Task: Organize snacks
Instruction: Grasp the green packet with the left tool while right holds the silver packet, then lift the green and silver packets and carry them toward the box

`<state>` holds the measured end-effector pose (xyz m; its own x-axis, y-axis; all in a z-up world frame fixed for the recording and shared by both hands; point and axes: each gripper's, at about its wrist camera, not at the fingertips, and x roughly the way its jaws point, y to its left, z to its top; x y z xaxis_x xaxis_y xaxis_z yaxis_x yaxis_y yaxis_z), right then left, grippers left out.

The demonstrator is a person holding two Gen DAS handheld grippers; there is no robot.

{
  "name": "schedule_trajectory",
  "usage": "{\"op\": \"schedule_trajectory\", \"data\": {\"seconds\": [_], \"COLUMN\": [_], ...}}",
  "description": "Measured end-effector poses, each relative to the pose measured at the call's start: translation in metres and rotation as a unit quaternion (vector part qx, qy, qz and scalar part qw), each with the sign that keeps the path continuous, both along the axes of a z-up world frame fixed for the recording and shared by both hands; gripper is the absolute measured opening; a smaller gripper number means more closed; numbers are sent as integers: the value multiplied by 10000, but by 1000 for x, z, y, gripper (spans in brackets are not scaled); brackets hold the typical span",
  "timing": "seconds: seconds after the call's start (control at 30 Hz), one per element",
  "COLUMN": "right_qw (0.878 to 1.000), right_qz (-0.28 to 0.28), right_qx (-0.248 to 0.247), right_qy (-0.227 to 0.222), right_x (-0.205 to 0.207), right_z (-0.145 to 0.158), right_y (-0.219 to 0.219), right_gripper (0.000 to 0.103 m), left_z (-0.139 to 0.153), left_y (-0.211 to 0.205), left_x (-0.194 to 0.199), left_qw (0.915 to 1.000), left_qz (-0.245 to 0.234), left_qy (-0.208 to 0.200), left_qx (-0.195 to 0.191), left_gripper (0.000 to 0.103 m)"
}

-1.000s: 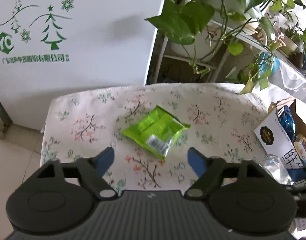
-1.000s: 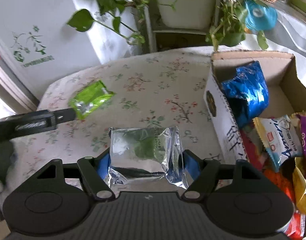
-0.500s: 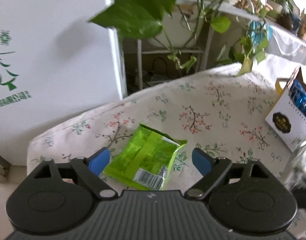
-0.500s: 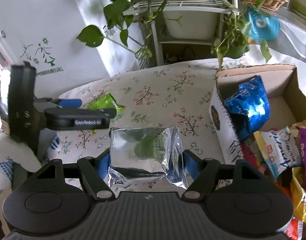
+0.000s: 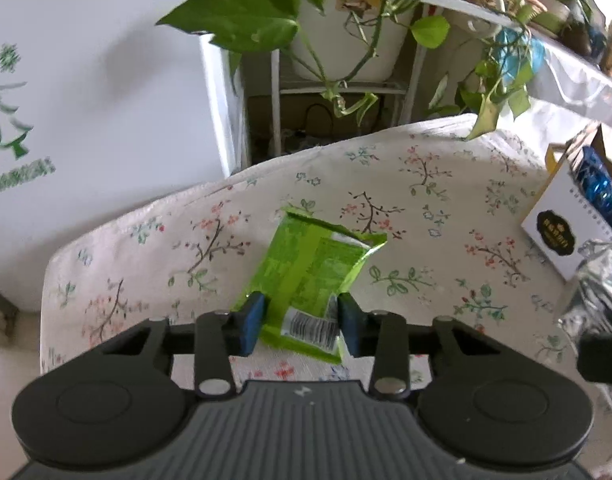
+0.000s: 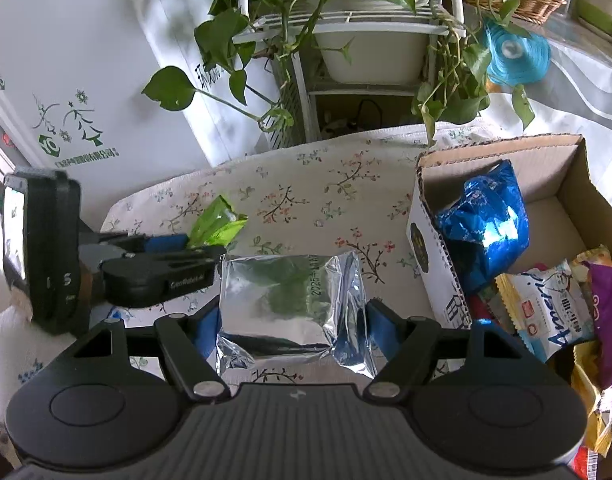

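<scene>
Left gripper pinches the near end of the green packet; blue pads pressed against both long edges, the wrapper buckling a little between them. Far end of the packet looks to be resting on the flowered cloth, near the left part of the table.

Right gripper clamps the silver pouch from both sides, held off the cloth. The cardboard box sits just to its right, already holding a blue bag and other wrappers.

Step in hand, as I judge it: lifting the green packet for the box.
- Grip is on a soft, air-filled edge; squeeze firmly enough that it cannot slide out, and lift straight up before swinging right.
- The right gripper and pouch lie between packet and box; best drop the pouch first.

Pose: left gripper low, angled down toward the cloth, pointing away from the person. Right gripper higher, roughly level, tilted slightly down, left gripper visible on its left.
</scene>
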<state>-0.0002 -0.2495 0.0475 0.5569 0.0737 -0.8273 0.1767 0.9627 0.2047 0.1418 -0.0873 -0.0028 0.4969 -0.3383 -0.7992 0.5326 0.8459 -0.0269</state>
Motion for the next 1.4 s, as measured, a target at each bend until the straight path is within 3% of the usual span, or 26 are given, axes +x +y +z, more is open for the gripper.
{"op": "schedule_trajectory", "data": {"seconds": [0.17,0.7,0.73,0.8,0.9,0.97,1.1,1.23,1.3,1.4], "right_qw": [9999,9997,9997,9996,9995,9994,9995,9996,9997,9997], "right_qz": [-33,42,44,42,-2,-61,-47,6,26,29], "right_qx": [32,119,120,126,126,127,143,147,143,139], "right_qy": [-91,-222,-230,-258,-298,-305,-293,-242,-207,-195], "right_x": [-4,-13,-14,-16,-17,-17,-16,-16,-15,-15], "right_z": [6,16,16,18,21,21,20,18,16,16], "right_y": [-5,-11,-11,-12,-16,-17,-17,-15,-16,-17], "right_gripper": [80,80,80,80,80,80,80,80,80,80], "left_z": [6,29,28,25,27,26,15,1,3,8], "left_y": [12,28,28,26,21,21,13,-1,-5,-5], "left_x": [-13,-66,-68,-71,-73,-70,-61,-61,-63,-67], "left_qw": [9994,9985,9979,9969,9988,9987,9982,9986,9989,9989], "left_qz": [122,213,84,-132,-290,-322,-353,-377,-352,-324], "left_qy": [279,435,565,695,398,361,459,331,247,326], "left_qx": [-139,-252,-318,-340,-73,-131,-132,183,178,45], "left_gripper": [37,38,39,53,67,74,74,71,52,51]}}
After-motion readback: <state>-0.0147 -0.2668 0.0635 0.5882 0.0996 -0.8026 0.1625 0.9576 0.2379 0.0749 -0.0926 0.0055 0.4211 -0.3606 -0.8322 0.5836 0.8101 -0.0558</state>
